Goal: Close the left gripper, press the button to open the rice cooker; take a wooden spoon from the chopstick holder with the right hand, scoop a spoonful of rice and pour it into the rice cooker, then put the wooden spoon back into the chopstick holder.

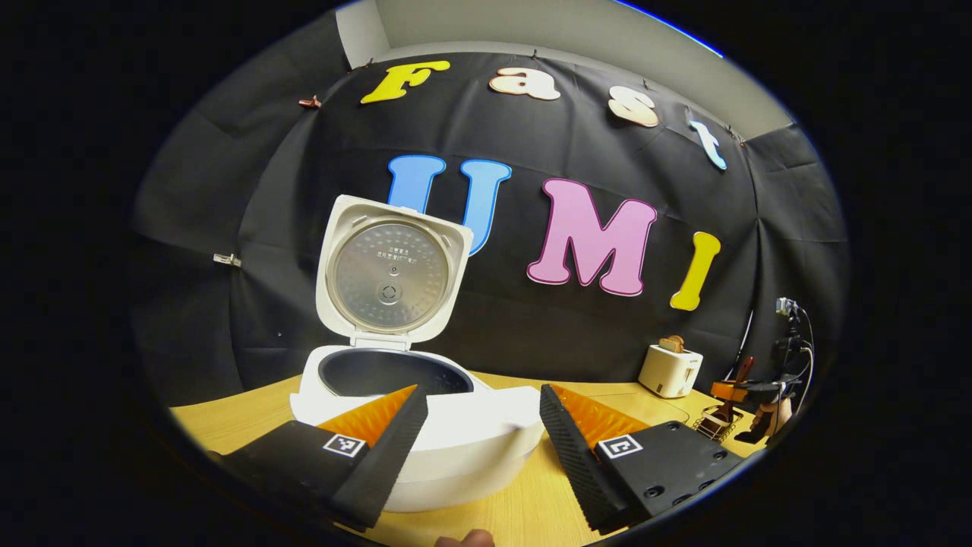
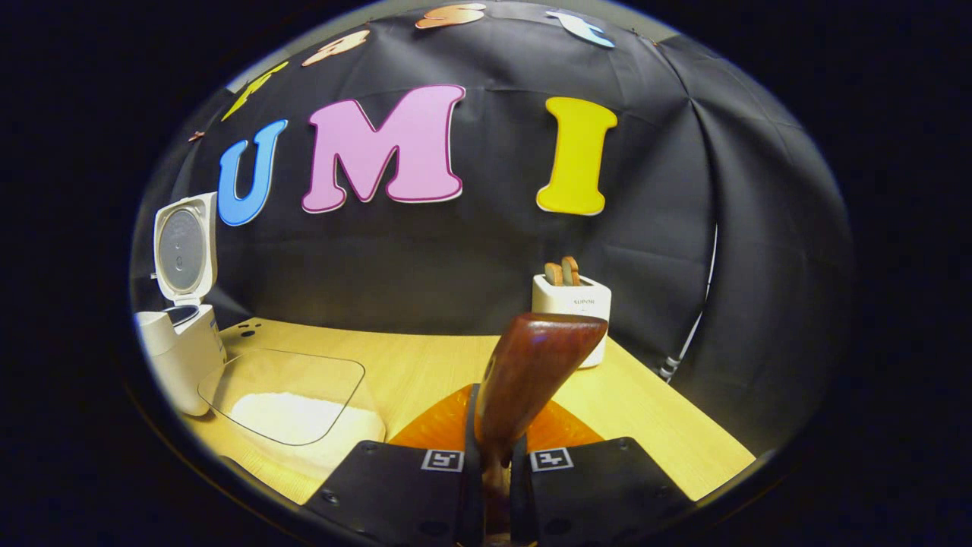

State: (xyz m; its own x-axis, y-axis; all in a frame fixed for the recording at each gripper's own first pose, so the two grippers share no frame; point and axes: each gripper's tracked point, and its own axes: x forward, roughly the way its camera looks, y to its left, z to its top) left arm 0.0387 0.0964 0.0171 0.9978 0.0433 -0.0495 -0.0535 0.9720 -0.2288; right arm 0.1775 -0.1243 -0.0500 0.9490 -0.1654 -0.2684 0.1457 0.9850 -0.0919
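Two fingers of the right gripper [image 2: 492,456] clamp the wooden spoon [image 2: 531,365], its bowl raised above the counter [image 2: 425,365] with the glass dish of rice [image 2: 285,406] lying down to the left, near the white rice cooker [image 2: 178,346]. In the left gripper view the left gripper [image 1: 482,425] hangs with fingers spread apart and holding nothing, just in front of the cooker, whose lid [image 1: 391,270] stands open over the dark inner pot [image 1: 380,371]. With the lid up and the spoon in hand, the scooping step appears next, calling for the spoon to dip into the rice and travel level to the pot.
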